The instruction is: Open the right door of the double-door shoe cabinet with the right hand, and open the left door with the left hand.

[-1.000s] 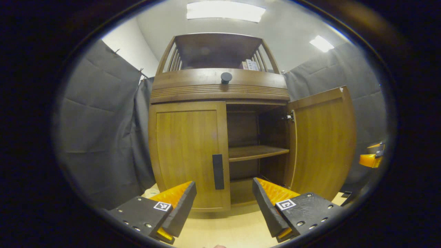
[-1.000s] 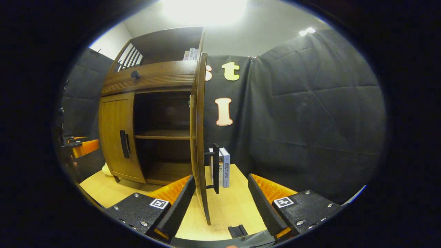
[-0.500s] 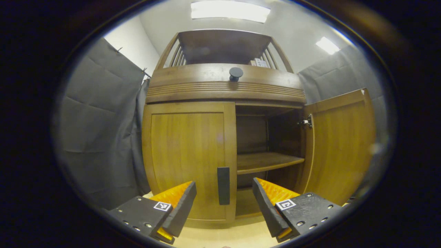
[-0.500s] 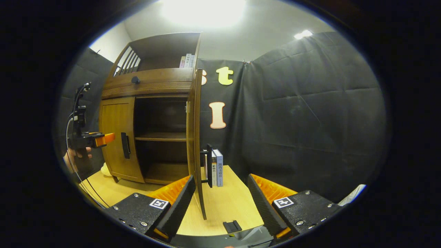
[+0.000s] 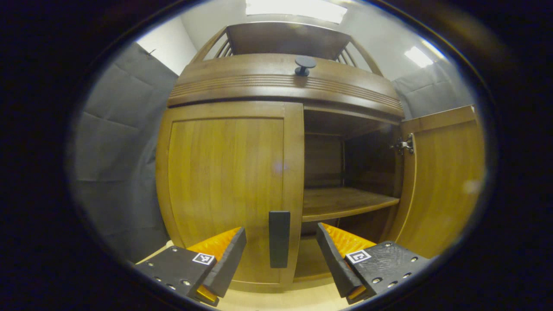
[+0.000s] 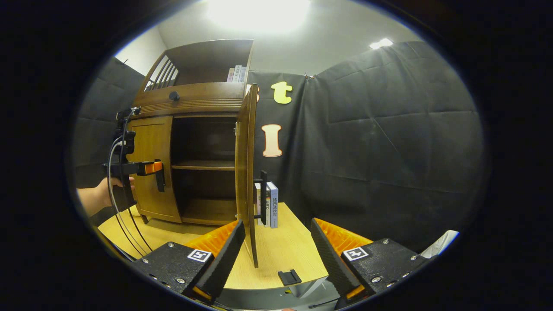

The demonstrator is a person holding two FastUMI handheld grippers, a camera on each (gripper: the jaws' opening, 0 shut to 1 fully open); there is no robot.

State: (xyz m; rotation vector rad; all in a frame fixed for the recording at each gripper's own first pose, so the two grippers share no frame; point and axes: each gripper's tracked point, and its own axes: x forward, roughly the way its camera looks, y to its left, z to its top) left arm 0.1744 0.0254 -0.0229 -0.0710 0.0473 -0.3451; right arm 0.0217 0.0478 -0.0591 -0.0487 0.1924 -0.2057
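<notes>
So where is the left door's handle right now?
In the left gripper view, the black handle sits low on the closed left door, by its inner edge, between the open left gripper fingers.

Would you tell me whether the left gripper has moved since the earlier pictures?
Yes: the left gripper has advanced toward the closed left door's handle.

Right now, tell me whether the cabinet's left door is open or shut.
Shut. The left door sits flush in its frame, its black handle between the open left gripper fingers, untouched. The right door stands swung open.

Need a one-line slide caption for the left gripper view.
Open left gripper lined up on the closed left door's black handle; right door already swung open.
</notes>
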